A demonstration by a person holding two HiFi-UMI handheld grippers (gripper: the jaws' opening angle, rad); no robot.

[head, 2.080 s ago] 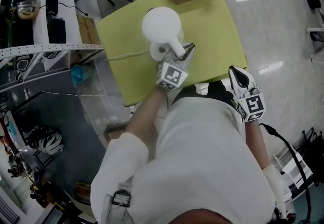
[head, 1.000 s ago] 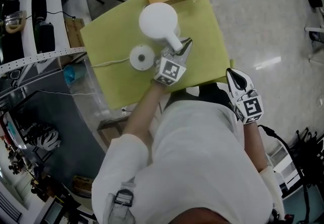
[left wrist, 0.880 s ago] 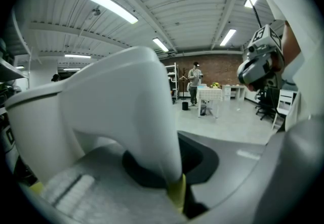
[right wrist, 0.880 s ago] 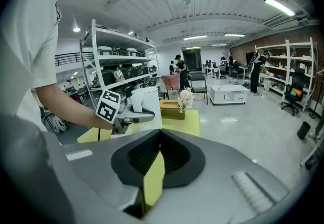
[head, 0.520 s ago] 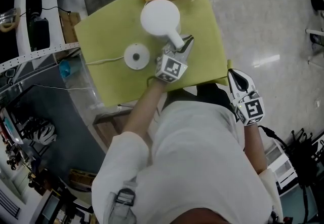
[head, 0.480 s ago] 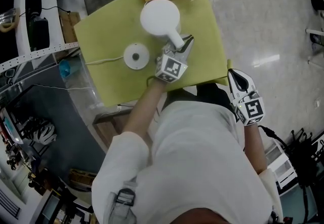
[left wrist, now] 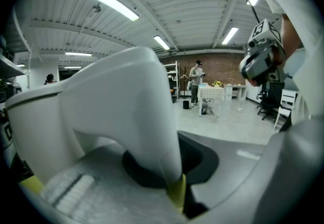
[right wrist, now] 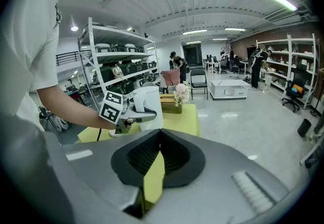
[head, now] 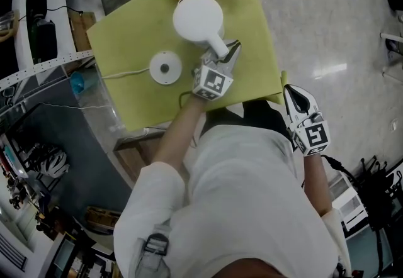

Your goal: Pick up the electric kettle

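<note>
The left hand-held gripper (head: 230, 51) is clamped tight on the handle of the electric kettle (head: 198, 17). The kettle is off its base (head: 165, 67), over the green tabletop (head: 126, 44). The right hand-held gripper (head: 293, 92), closed and empty, hangs well apart. The pick-up looks achieved; the next move calls for a level, steady carry.

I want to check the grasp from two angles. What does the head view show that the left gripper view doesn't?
Only the head view: the round base with its cord, lying apart from the electric kettle on the green table. Only the left gripper view: the left gripper, jaws closed on the handle, close up. Both: that kettle and the right gripper.
</note>
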